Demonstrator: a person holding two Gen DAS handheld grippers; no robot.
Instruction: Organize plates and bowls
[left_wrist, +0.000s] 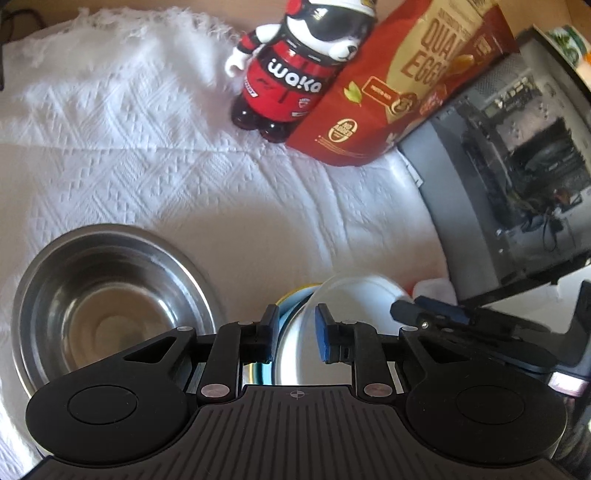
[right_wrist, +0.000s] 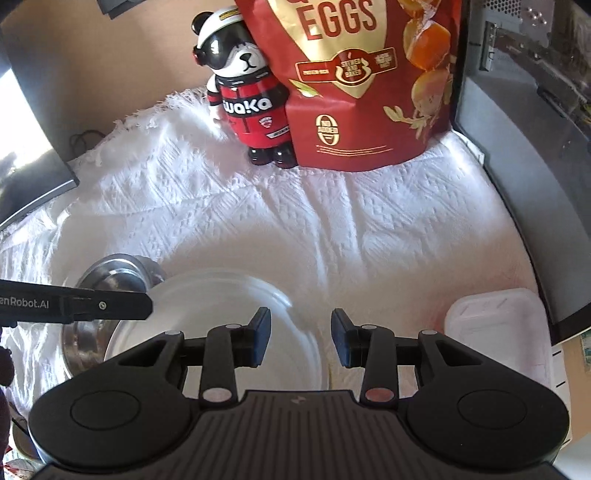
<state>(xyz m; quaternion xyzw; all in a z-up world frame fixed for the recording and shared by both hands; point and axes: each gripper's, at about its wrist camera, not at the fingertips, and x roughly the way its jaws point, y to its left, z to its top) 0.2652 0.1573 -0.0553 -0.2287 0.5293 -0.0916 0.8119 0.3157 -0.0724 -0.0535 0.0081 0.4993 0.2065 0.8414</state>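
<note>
- Two grippers in play. Left gripper (left_wrist: 294, 334): fingers apart, straddling the rim of the white bowl (left_wrist: 354, 295); whether the pads actually touch the rim cannot be told. Right gripper (right_wrist: 300, 341): fingers spread, nothing between them.
- White bowl (right_wrist: 221, 321) seen from the right wrist camera as a pale round dish just under and left of the right gripper. A yellow and light-blue rim (left_wrist: 291, 295) peeks out beneath it in the left view, so it probably sits on other dishes; not certain.
- Steel bowl (left_wrist: 107, 295) just left of the white bowl, upright, empty, on the white cloth (left_wrist: 184, 177) covering the counter.
- Judged step: taking hold of the white bowl to stack or move it. Next move calls for closing the left fingers on the rim, then lifting level, likely toward the steel bowl.
- White plastic box (right_wrist: 495, 332) near the right gripper, to its right.
- Risk, as judgement: thin rim, smooth surface; bowl may tilt or slip in a one-sided pinch. Right gripper sits close and could crowd the lift.
- Farther back: panda-shaped bottle (left_wrist: 288, 74) touching a red snack bag (right_wrist: 362, 81); open computer case (left_wrist: 517, 166) along the right edge. Well apart from the bowls.
</note>
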